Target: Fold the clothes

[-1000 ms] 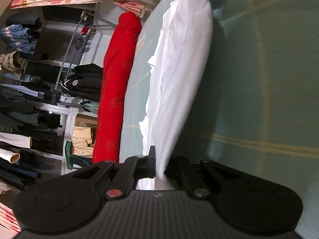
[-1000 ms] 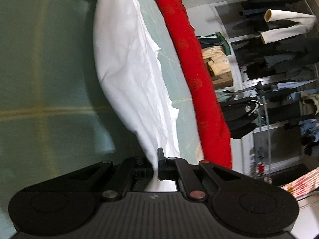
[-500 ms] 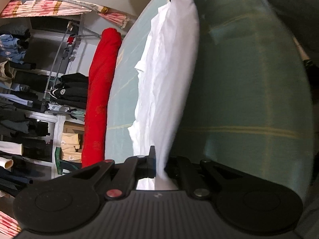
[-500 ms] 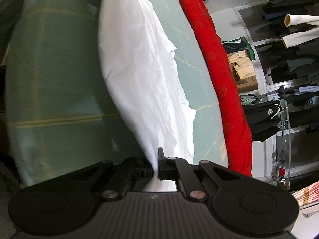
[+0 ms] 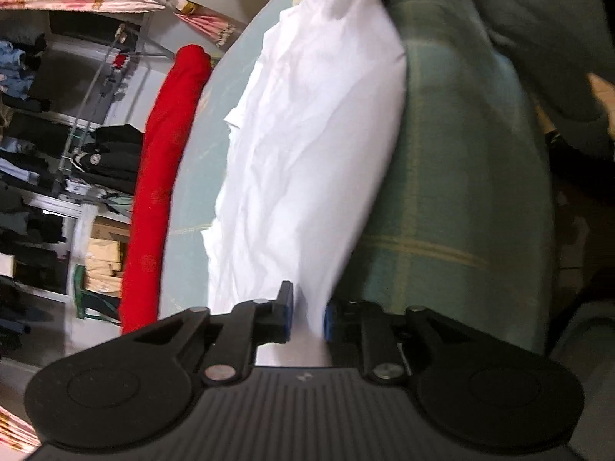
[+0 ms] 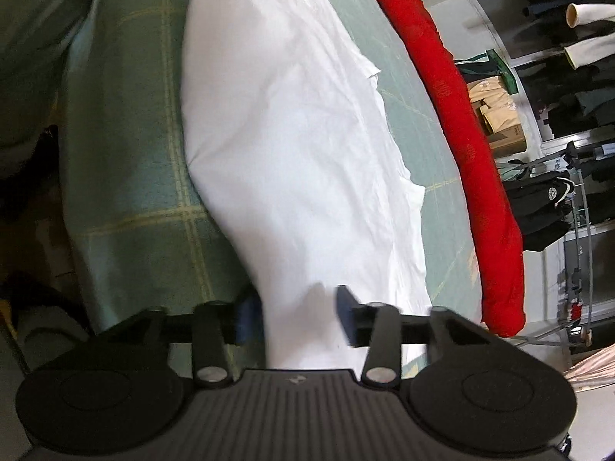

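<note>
A white garment [image 5: 307,146] lies folded lengthwise on a green checked cloth [image 5: 453,192]; the same white garment [image 6: 292,134] fills the right wrist view. My left gripper [image 5: 306,320] holds its jaws slightly apart, blue pads showing, with the near end of the fabric still running between them. My right gripper [image 6: 292,317] stands wide open, the other end of the garment lying loose between its fingers. The right gripper's tips also appear at the top of the left wrist view, on either side of the far end of the cloth.
A long red fabric roll [image 5: 161,192] lies along the far side of the green cloth, also seen as the red roll [image 6: 469,146]. Beyond it stand racks of dark clothes [image 6: 569,88] and cardboard boxes [image 6: 499,123]. A person's grey-green clothing [image 5: 538,30] is close on the near side.
Both grippers moved back and lowered the garment onto the green cloth. The right gripper's jaws opened wide and let the fabric go; the left jaws parted a little.
</note>
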